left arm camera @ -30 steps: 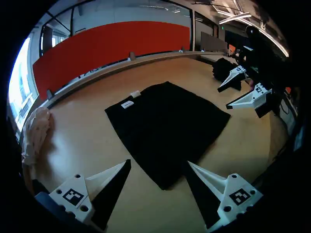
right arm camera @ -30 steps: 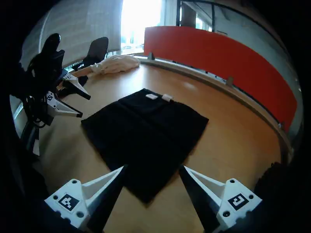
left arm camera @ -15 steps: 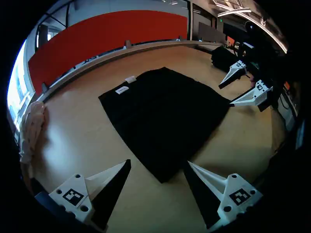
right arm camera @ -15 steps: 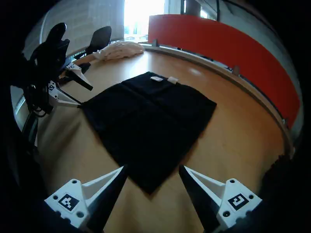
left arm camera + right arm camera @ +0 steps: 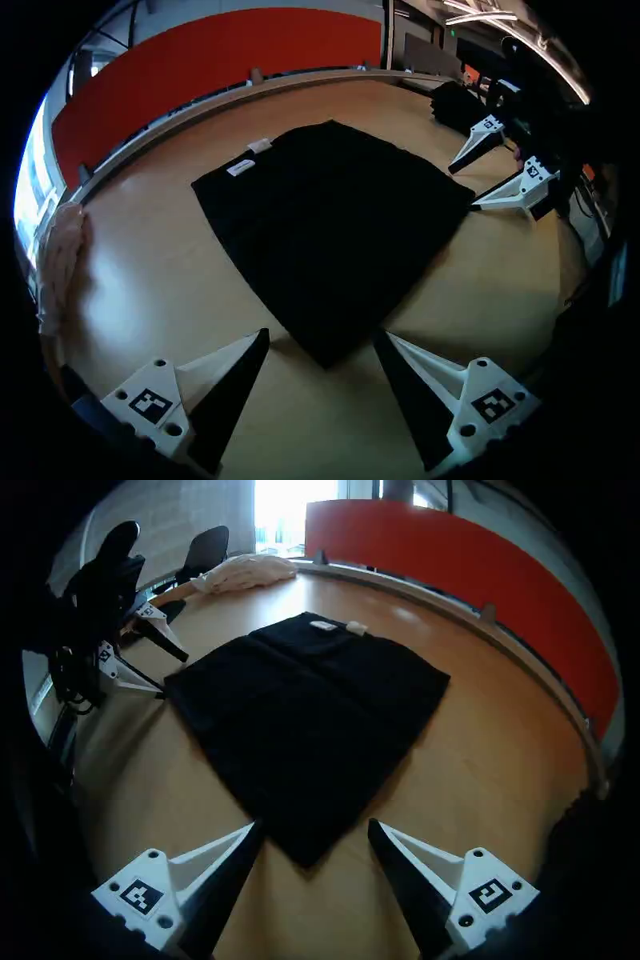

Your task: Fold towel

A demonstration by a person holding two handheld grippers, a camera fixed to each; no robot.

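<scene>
A black towel (image 5: 336, 232) lies flat on the wooden table (image 5: 160, 280), folded, with two small white labels (image 5: 240, 168) near its far edge. My left gripper (image 5: 320, 336) is open, and the towel's near corner lies between its fingers. Its tips also appear at the towel's left corner in the right gripper view (image 5: 174, 676). My right gripper (image 5: 314, 826) is open too, with another corner of the towel (image 5: 312, 712) reaching in between its fingers. In the left gripper view, the right gripper (image 5: 461, 190) sits with one tip touching the towel's right corner.
A cream cloth pile (image 5: 240, 572) lies at the table's far end, also seen as the cream cloth (image 5: 56, 256). A red partition (image 5: 216, 64) runs behind the table's curved edge. A dark bundle (image 5: 456, 104) sits on the table far right. A black chair (image 5: 204, 552) stands beyond.
Both grippers have moved in toward the towel, so each corner now reaches further between the open fingers. The towel itself has not shifted.
</scene>
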